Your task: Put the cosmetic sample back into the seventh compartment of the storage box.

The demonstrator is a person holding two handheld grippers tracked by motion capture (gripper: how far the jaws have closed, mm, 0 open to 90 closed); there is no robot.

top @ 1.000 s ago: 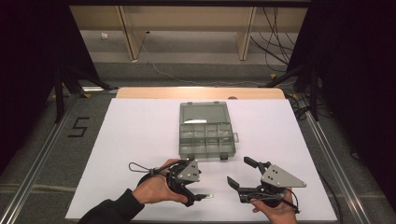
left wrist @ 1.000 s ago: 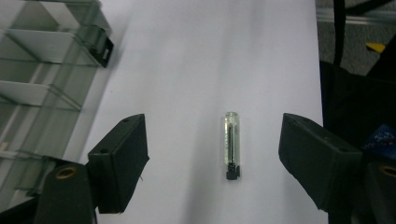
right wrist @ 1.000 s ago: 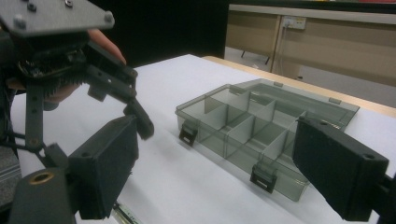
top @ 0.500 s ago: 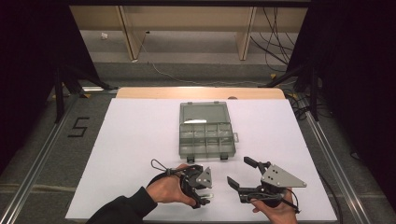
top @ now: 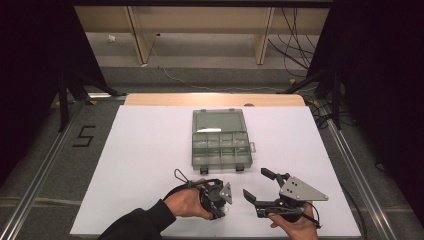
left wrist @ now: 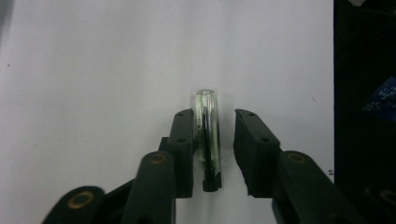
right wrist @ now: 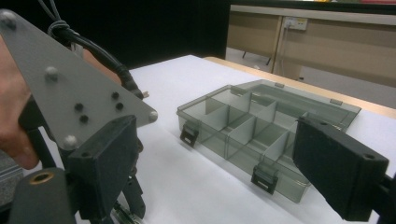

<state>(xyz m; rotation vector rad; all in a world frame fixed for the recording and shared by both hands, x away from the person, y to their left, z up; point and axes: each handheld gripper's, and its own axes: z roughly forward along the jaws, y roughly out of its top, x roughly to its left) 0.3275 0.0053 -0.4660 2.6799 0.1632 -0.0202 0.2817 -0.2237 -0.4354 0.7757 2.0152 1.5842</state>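
White table (top: 150,150) over grey floor, wood shelving along the top of the high view, dark curtains at both sides, open compartment box (top: 220,142) mid-frame. Left gripper (top: 223,202), bottom centre, has just been closing around the clear-handled screwdriver (left wrist: 206,135) lying on the sheet; left pad touching, right pad still apart. Right gripper (top: 257,187), bottom right, jaws wide and empty.

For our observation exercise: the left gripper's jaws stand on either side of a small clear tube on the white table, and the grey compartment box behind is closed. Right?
Not quite: the compartment box is open, lid folded back, as the high view shows. The left gripper does straddle the clear tube.
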